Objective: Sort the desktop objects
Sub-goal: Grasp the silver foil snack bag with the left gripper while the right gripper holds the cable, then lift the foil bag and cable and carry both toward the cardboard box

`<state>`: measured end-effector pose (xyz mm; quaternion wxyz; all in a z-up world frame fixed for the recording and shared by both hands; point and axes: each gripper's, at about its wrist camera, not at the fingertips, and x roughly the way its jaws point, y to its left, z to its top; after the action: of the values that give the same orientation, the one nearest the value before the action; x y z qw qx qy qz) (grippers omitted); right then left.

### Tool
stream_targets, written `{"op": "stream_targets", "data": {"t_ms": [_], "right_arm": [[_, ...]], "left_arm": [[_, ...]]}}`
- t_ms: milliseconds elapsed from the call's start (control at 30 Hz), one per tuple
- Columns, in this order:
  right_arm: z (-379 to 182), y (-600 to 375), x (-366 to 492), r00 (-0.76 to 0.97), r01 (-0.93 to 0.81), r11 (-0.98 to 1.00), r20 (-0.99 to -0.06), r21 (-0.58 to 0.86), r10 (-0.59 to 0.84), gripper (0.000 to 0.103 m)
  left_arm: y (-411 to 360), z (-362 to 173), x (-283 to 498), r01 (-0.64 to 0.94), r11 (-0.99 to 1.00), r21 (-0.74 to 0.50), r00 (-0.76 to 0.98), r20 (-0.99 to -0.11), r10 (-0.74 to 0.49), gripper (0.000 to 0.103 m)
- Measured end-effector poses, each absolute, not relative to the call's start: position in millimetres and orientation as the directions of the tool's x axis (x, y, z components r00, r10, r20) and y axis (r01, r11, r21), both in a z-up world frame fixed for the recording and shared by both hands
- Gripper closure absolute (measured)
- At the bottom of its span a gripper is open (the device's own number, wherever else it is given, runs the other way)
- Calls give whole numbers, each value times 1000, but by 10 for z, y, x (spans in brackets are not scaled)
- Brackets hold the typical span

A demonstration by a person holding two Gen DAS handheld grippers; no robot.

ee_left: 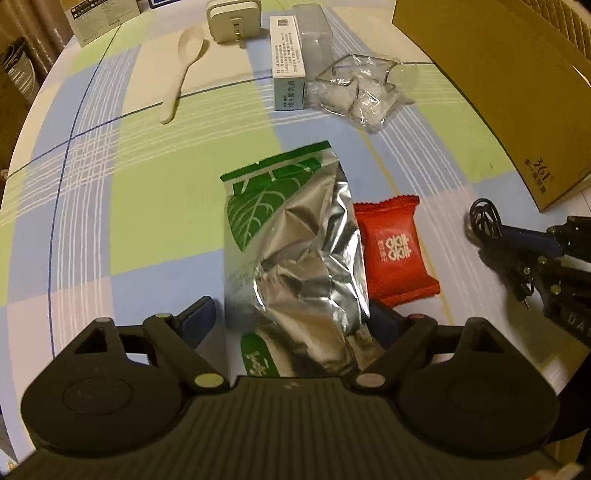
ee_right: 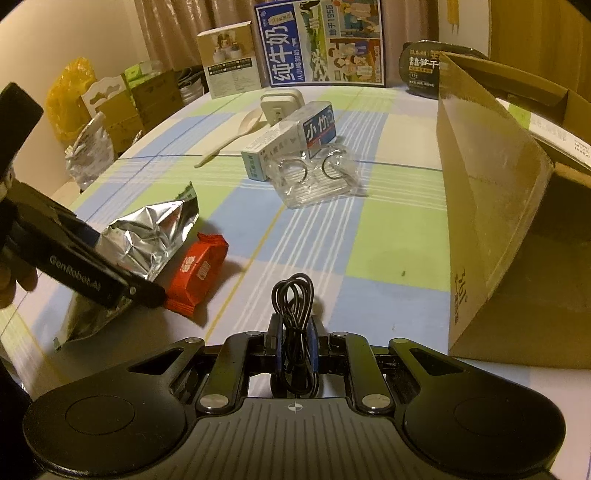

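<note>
A checked blue, green and white tablecloth point(ee_left: 155, 206) covers the table. The left gripper point(ee_left: 295, 325) stands wide around a silver and green foil bag point(ee_left: 295, 251) near the front edge, its pads not visibly pressing. The right gripper point(ee_right: 293, 347) is clamped on a coiled black cable point(ee_right: 293, 314). A red snack packet point(ee_left: 395, 251) touches the bag; a cardboard box point(ee_right: 487, 206) occupies the right edge.

Home — checked tablecloth point(ee_right: 388, 236), curtains point(ee_right: 173, 33)

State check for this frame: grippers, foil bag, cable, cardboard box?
left gripper: open, fingers astride the foil bag
right gripper: shut on black cable
foil bag: crumpled, top torn open
black cable: coiled, held
cardboard box: open
</note>
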<state>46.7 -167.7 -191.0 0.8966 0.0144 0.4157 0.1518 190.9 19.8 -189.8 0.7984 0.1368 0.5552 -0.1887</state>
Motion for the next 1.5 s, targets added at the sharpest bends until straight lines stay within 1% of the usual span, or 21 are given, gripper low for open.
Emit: {"op": "stream_targets", "data": {"t_ms": [33, 167, 233, 300, 367, 433, 500, 600, 700, 800, 867, 933, 967, 1000, 1033, 1100, 1333, 1400, 1433, 1467, 1500], "right_arm": [[-1916, -1678, 470, 608, -261, 953, -741, 153, 286, 92], [-1926, -1661, 452, 610, -277, 950, -738, 141, 288, 92], [-1930, -1635, 435, 616, -288, 950, -736, 122, 281, 92], [-1935, -1598, 427, 619, -302, 948, -737, 96, 272, 92], [-1938, -1561, 429, 621, -319, 945, -738, 70, 264, 91], [-1951, -1536, 430, 623, -334, 941, -738, 47, 258, 89], [-1963, -1524, 438, 627, -336, 941, -736, 38, 254, 79], [-1977, -1517, 452, 629, -337, 941, -734, 38, 255, 69], [-1984, -1501, 467, 628, -344, 938, -733, 38, 260, 62], [-1989, -1486, 455, 628, -352, 935, -731, 36, 265, 58], [-1991, -1476, 453, 629, -353, 935, -731, 33, 263, 58], [-1990, -1474, 443, 629, -351, 936, -732, 34, 263, 58], [-1991, -1473, 443, 629, -350, 936, -732, 35, 263, 58], [-1992, -1471, 444, 628, -349, 936, -732, 37, 263, 58], [-1993, -1477, 445, 628, -348, 937, -732, 38, 264, 58], [-1995, -1475, 446, 628, -348, 937, -732, 38, 263, 58], [-2016, -1441, 474, 639, -350, 937, -725, 22, 255, 58], [-2023, -1444, 482, 642, -348, 937, -724, 19, 253, 61], [-2024, -1443, 483, 643, -348, 937, -723, 16, 251, 63], [-2021, -1443, 483, 644, -346, 938, -723, 16, 250, 71], [-2017, -1443, 482, 646, -343, 939, -722, 15, 247, 83]], "left_arm": [[198, -1889, 1919, 458, 889, 5, 310, -938, -154, 27], [222, -1843, 1903, 479, 878, -6, 316, -932, -179, 39], [267, -1805, 1887, 468, 883, -19, 325, -926, -192, 48], [289, -1787, 1869, 460, 888, -27, 322, -926, -195, 49], [303, -1788, 1849, 457, 889, -25, 326, -925, -194, 48], [307, -1798, 1857, 453, 891, -28, 323, -927, -193, 42], [311, -1817, 1884, 443, 896, -35, 315, -929, -192, 36], [269, -1849, 1888, 463, 886, -17, 308, -934, -179, 28], [213, -1889, 1886, 485, 874, 22, 320, -935, -153, 17], [240, -1913, 1915, 478, 878, 18, 323, -933, -157, 14], [244, -1907, 1912, 479, 878, 16, 325, -932, -160, 18], [244, -1867, 1904, 495, 869, 10, 323, -930, -173, 38], [252, -1848, 1910, 496, 868, 12, 320, -932, -170, 43], [273, -1827, 1921, 494, 869, 15, 320, -933, -166, 51], [299, -1807, 1928, 495, 869, 2, 313, -933, -176, 55], [355, -1776, 1935, 488, 872, -27, 303, -932, -199, 57], [349, -1775, 1878, 486, 874, -1, 329, -926, -184, 58], [338, -1769, 1858, 486, 874, 1, 335, -924, -186, 58], [329, -1766, 1847, 487, 873, -1, 336, -923, -189, 59], [326, -1760, 1836, 488, 873, -5, 337, -921, -194, 59], [322, -1756, 1826, 489, 872, -10, 335, -921, -198, 59]]}}
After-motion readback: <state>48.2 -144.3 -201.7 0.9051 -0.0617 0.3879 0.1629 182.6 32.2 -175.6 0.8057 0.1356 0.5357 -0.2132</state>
